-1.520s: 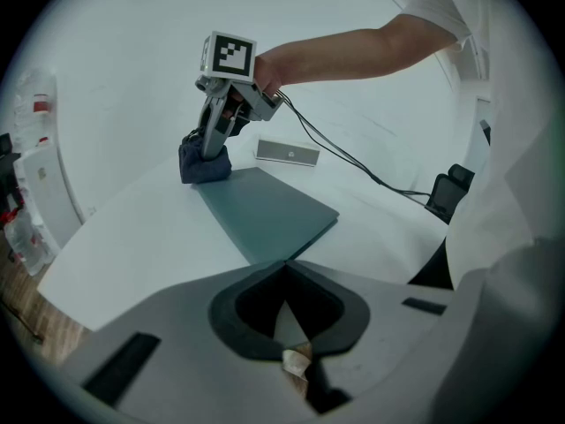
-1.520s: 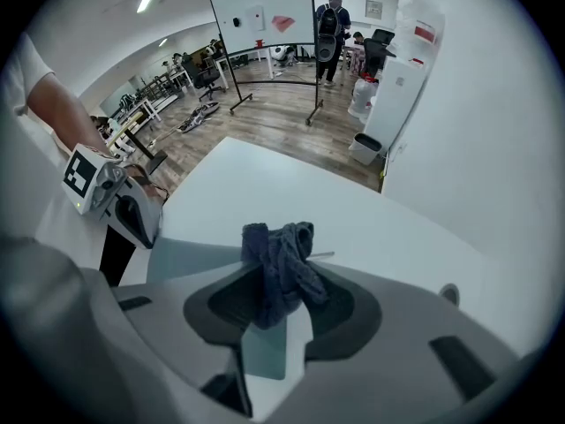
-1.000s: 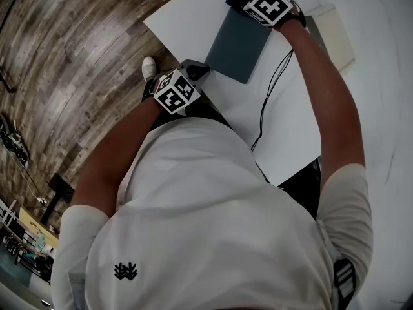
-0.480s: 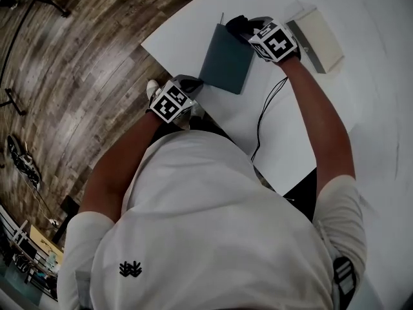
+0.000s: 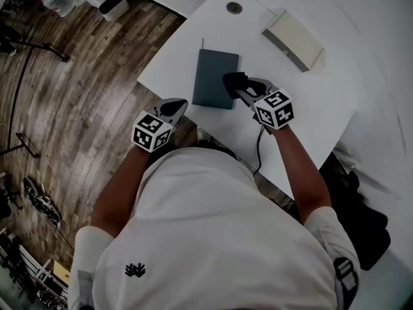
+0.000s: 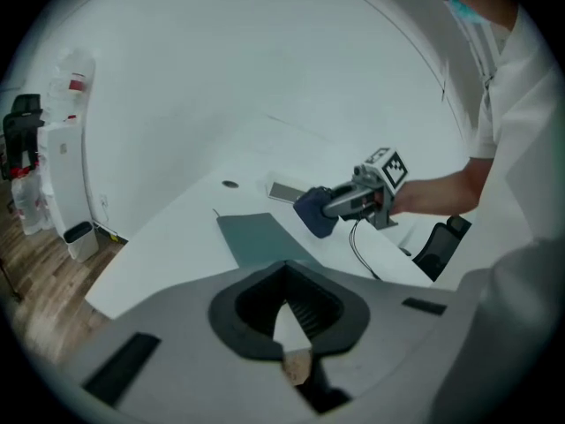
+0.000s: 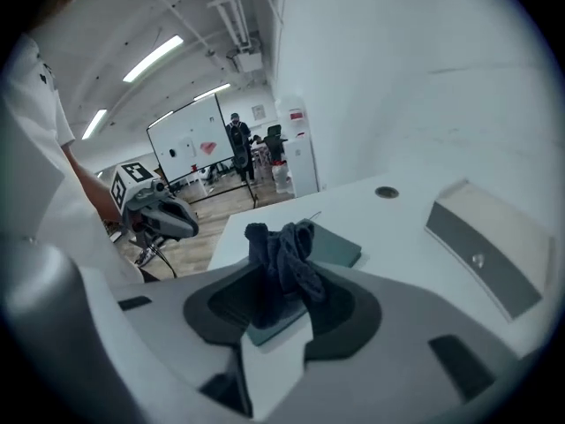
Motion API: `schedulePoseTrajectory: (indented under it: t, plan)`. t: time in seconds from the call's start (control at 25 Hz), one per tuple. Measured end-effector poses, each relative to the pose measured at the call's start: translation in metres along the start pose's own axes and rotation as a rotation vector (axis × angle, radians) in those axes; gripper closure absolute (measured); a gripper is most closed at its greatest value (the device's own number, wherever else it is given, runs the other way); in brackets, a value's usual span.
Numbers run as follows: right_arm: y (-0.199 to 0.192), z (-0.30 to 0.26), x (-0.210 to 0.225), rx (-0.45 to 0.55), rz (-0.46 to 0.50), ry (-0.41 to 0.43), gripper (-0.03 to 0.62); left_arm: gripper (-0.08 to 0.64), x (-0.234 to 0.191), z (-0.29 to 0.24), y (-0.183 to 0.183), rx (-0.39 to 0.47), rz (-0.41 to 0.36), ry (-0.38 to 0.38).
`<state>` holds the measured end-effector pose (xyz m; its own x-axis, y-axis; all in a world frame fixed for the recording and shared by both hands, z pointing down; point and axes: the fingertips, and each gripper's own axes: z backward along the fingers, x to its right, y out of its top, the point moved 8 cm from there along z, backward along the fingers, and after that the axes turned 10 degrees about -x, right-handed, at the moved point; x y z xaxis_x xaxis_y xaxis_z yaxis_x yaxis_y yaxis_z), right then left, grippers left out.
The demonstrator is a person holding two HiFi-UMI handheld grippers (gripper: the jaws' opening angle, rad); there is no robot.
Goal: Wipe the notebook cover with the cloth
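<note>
The white tabletop (image 5: pixel 310 95) has a wood floor (image 5: pixel 84 95) to its left. A flat tan box (image 5: pixel 293 39) lies toward the tabletop's far edge, well apart from the other things. The dark teal notebook (image 5: pixel 210 76) lies flat and closed near the tabletop's left corner, its long sides running from the near edge toward the far edge.

The right claw (image 5: pixel 244 89) is over the notebook's right edge, clamped on a bunched dark blue cloth (image 5: pixel 231 81). The cloth sticks out past the tips above the cover, and I cannot tell whether it touches the cover.

The left claw (image 5: pixel 175 106) hangs at the tabletop's near edge, near the notebook's near end. Its tips are together with nothing between them.

A thin black cable (image 5: pixel 259 148) runs off the near edge below the right claw. A small round hole (image 5: pixel 234 8) sits near the far left edge.
</note>
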<state>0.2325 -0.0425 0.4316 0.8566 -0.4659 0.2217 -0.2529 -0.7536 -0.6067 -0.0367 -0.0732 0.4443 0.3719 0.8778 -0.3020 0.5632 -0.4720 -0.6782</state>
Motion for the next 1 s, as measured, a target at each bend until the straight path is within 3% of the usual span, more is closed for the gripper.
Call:
schedulePoseTrajectory:
  t: [0.2, 0.44, 0.68, 1.0]
  plan:
    - [-0.033, 0.028, -0.056, 0.103, -0.16, -0.049, 0.457, 0.554, 0.004, 0.032, 0.006, 0.043, -0.037, -0.065]
    - [-0.038, 0.047, -0.116, 0.216, -0.251, -0.131, 0.457, 0.554, 0.0, 0.085, 0.007, 0.105, -0.038, -0.11]
    - [-0.034, 0.052, -0.164, 0.259, -0.26, -0.216, 0.457, 0.554, -0.006, 0.123, 0.006, 0.144, -0.067, -0.142]
    - [-0.027, 0.055, -0.212, 0.313, -0.273, -0.258, 0.457, 0.554, -0.007, 0.152, -0.002, 0.17, -0.126, -0.19]
